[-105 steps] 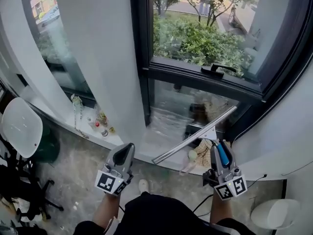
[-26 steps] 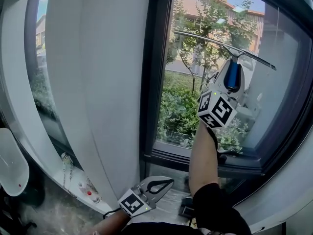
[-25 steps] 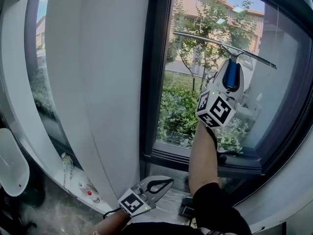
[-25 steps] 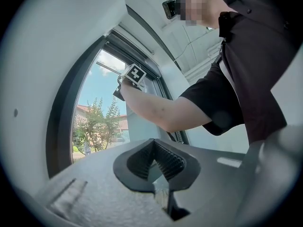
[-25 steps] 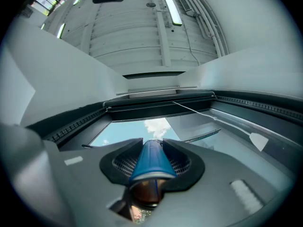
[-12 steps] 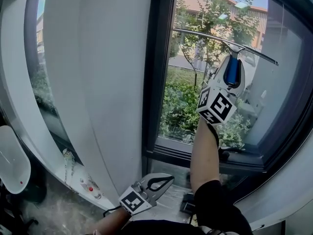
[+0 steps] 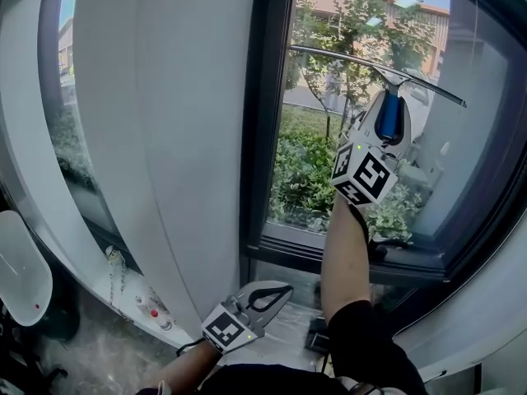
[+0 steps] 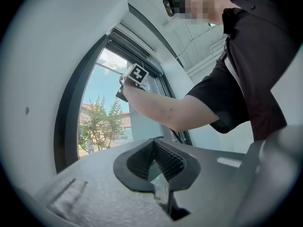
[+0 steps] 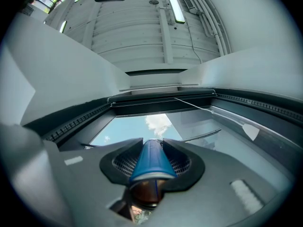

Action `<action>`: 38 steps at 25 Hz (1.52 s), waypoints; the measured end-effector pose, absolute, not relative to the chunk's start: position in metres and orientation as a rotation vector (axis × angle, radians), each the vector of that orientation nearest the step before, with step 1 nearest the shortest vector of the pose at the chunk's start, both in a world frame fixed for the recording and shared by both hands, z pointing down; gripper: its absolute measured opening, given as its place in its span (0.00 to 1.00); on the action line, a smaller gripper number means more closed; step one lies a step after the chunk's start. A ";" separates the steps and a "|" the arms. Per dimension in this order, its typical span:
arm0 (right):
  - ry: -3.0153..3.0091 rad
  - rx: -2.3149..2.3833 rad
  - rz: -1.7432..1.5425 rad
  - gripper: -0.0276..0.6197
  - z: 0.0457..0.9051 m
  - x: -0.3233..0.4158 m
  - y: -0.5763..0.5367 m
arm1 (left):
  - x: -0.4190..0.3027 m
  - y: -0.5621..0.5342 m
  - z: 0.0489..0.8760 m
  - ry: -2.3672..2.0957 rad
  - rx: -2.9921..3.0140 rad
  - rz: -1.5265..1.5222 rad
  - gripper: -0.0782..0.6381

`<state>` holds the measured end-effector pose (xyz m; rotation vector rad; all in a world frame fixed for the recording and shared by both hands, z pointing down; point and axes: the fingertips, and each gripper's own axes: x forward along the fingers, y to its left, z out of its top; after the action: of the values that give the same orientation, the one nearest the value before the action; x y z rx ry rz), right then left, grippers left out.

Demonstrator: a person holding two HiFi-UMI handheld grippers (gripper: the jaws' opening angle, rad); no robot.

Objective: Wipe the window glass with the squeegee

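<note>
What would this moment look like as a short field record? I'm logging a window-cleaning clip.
right gripper: shut on the squeegee's blue handle, arm raised
squeegee: blade high on the upper pane, tilted, its right end lower in the head view
window glass: tall pane in a dark frame, trees outside
left gripper: shut, empty, held low and away from the glass
contact: blade appears to lie against the glass, not certain

Squeegee (image 9: pixel 150 162) blade middle — hidden behind right claw (image 9: pixel 152 144).
</note>
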<state>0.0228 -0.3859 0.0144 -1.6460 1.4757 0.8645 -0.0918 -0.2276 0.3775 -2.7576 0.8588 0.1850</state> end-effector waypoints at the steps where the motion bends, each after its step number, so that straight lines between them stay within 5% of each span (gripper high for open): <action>1: 1.480 -1.648 0.864 0.24 0.016 0.022 -0.386 | -0.092 -0.227 0.378 0.857 -2.759 0.185 0.11; 38: 1.550 -1.714 0.841 0.24 0.065 0.023 -0.383 | -0.076 -0.222 0.383 0.815 -2.795 0.213 0.11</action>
<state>0.0234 -0.3826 0.0654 -1.7141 1.5495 0.8412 -0.0761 -0.2221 0.3833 -2.7948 0.8152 0.2133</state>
